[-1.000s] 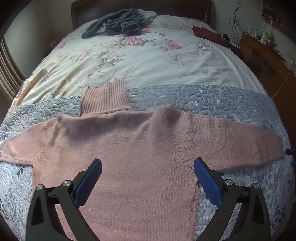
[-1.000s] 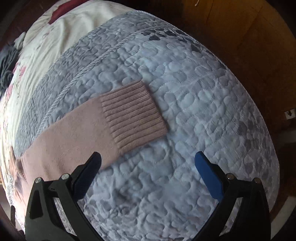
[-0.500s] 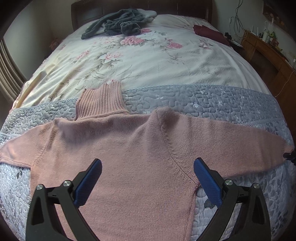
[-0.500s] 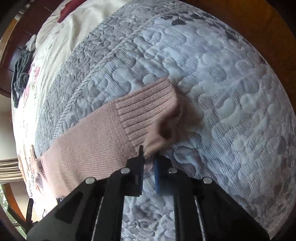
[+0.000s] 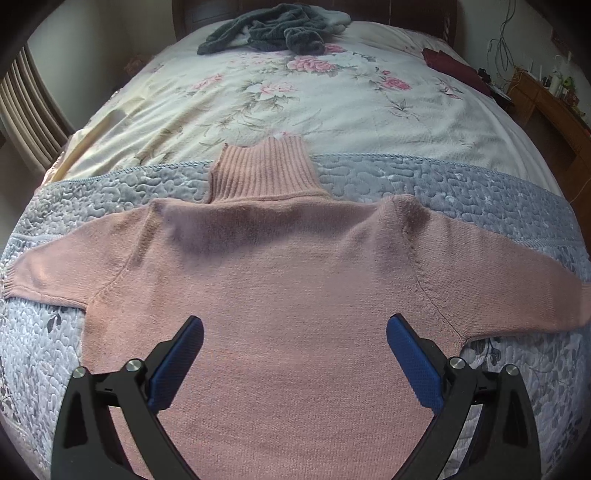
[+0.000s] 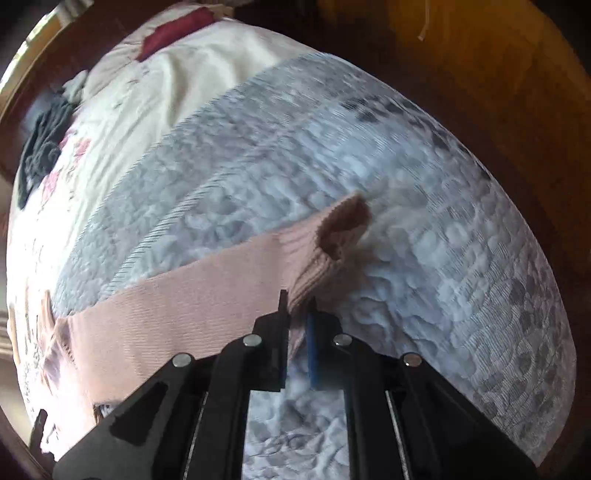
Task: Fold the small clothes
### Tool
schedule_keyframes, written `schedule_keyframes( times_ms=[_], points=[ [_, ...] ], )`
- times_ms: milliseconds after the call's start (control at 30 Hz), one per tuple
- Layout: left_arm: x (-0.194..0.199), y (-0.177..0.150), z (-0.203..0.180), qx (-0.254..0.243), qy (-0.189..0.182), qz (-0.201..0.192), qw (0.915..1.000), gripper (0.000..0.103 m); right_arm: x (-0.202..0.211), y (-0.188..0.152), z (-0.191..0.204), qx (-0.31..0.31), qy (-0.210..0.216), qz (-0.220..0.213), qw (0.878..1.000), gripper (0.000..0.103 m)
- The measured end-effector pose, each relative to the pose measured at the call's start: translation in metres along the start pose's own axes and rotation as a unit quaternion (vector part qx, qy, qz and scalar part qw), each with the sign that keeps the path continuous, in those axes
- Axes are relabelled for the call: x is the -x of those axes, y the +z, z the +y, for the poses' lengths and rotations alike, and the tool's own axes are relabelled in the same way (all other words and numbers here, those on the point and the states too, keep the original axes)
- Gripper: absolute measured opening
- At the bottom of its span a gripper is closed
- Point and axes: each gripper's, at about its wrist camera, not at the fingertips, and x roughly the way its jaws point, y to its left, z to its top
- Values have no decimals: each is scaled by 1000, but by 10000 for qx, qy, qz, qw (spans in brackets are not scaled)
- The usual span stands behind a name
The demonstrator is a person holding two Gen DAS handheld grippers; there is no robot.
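In the left wrist view, a pink sweater [image 5: 295, 288] lies flat on the grey quilt [image 5: 443, 188], sleeves spread out, and the left gripper [image 5: 295, 354] hangs over it with its jaws wide apart. In the right wrist view, the right gripper [image 6: 297, 314] pinches the ribbed cuff [image 6: 328, 254], lifting it off the quilt.

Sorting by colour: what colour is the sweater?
Dusty pink sweater, plain knit; left wrist view shows it best.

A home bedroom — wide bed [image 5: 480, 155] under floral sheet [image 5: 295, 103] and grey quilt [image 5: 443, 192], wooden headboard [image 5: 406, 11].
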Motion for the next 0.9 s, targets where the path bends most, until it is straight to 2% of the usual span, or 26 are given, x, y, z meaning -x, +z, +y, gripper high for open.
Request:
schedule_keyframes(
  times_ms=[133,333,433,567,667,800,867,900],
  points=[
    [1,1,23,123,8,25,9999,99,21,-16,76,811,475,-65,9956,7],
    [6,3,49,225,-39,-19,9997,99,9,-53,192,1549,1154,292,9807,7],
    [5,3,60,301,-113,39,9995,99,4,-83,240,1944,1270,409,9718,7],
    [0,2,65,330,-153,120,9993,99,-6,-109,282,2148,1502,627,9630,7],
    [-3,2,64,306,-203,155,9992,99,-15,-125,304,2357,1393,670,9595,7],
    [-7,2,56,260,-297,224,9990,99,-34,-135,311,2524,1272,864,9553,7],
    [-10,3,48,242,-383,266,9986,99,-41,-142,312,2661,1256,975,9508,12],
    [-11,3,44,233,-440,293,9983,99,-42,-145,312,2698,1308,1076,9479,19]
  ],
)
